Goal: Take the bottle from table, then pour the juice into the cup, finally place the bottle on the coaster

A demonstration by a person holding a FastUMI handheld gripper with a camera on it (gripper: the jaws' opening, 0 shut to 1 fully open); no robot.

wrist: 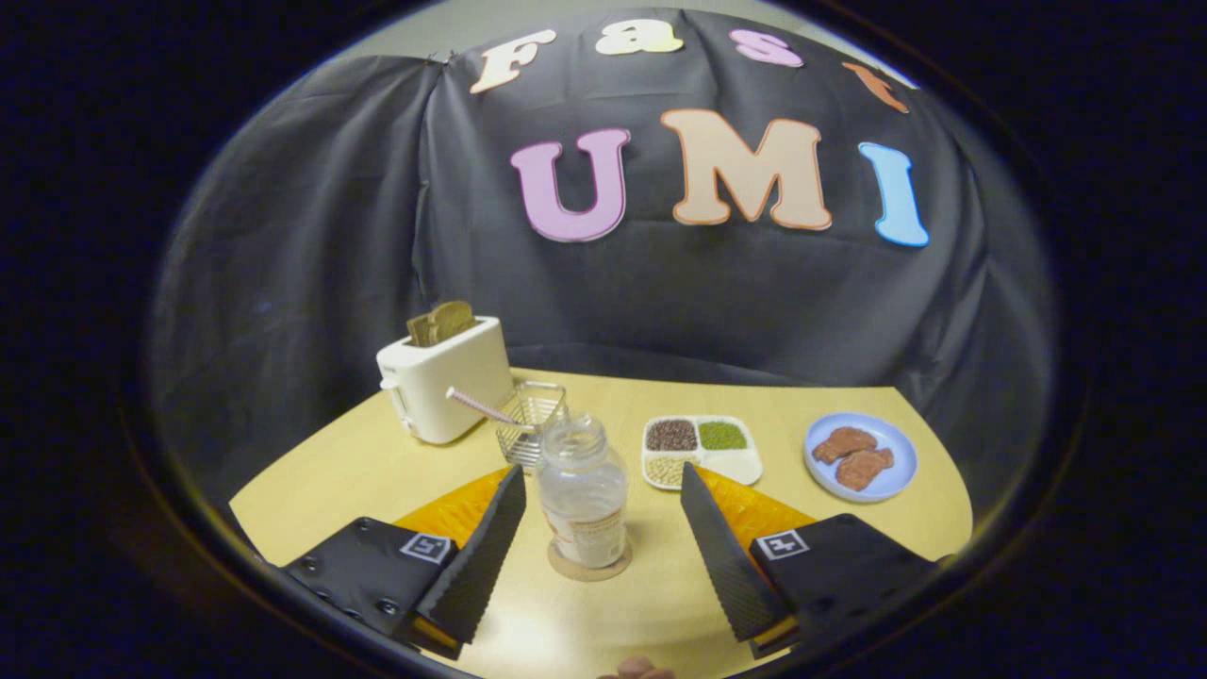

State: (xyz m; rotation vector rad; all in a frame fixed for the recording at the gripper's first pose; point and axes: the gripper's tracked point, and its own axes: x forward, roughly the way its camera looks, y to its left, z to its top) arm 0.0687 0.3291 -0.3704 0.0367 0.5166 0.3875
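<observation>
A white toaster (443, 377) stands near the back left edge of the pale wooden tabletop (339, 471), with browned slices of toast (440, 322) sticking up out of its slots. Just beside it, toward the middle, sits a small wire basket (534, 422), and a pink striped stick (481, 406) leans out of it across the toaster's front. Further along toward the right is a white divided tray (702, 452): dark brown beans in one back compartment, green ones in the other, pale ones in front. Near the right edge rests a light blue plate (860, 456) carrying two brown pieces of meat (853, 455), lying side by side and touching.
</observation>
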